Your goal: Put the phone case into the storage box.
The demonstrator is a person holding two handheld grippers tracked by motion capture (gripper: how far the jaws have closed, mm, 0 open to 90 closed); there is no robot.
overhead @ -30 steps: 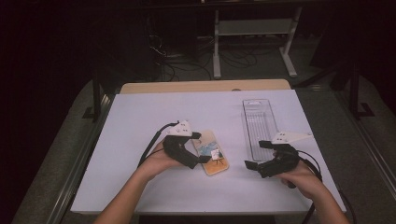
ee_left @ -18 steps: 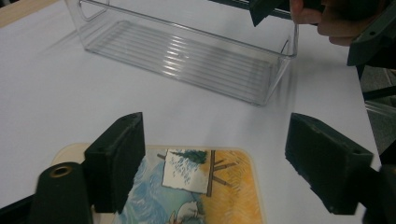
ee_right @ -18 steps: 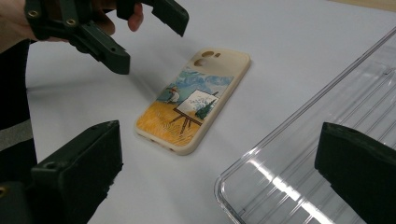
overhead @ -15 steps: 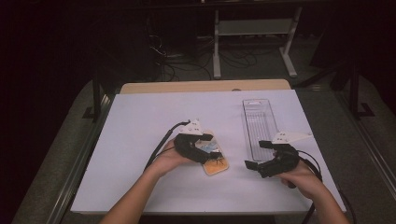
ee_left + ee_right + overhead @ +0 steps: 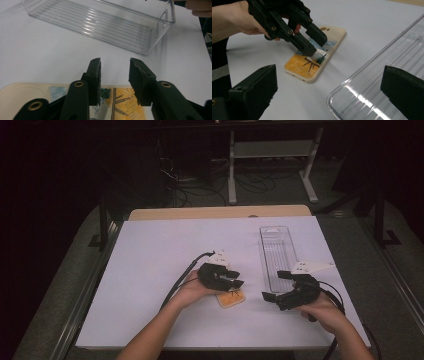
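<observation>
A phone case [image 5: 231, 298] with an orange and blue picture lies flat on the white table [image 5: 150, 260]. My left gripper [image 5: 235, 279] hovers low over the case's far end, tips pointing toward the tray. In the left gripper view its jaws [image 5: 115, 62] have just been closing and stand a narrow gap apart, with nothing between the pads and the case [image 5: 122, 105] beneath them. The right gripper view shows that gripper [image 5: 315, 43] just above the case [image 5: 312, 65]. My right gripper [image 5: 274, 285] stays wide open near the tray's near end, its jaws [image 5: 329, 72] holding nothing.
A long clear plastic tray [image 5: 277, 250] with a ribbed floor lies lengthwise on the right half of the table, empty [image 5: 100, 22] [image 5: 387, 50]. A wooden table edge [image 5: 215, 212] runs along the back. Beyond it are dark floor, cables and a metal stand.
My left gripper has moved right and down over the phone case, and its jaws have narrowed. The right gripper has not moved.
</observation>
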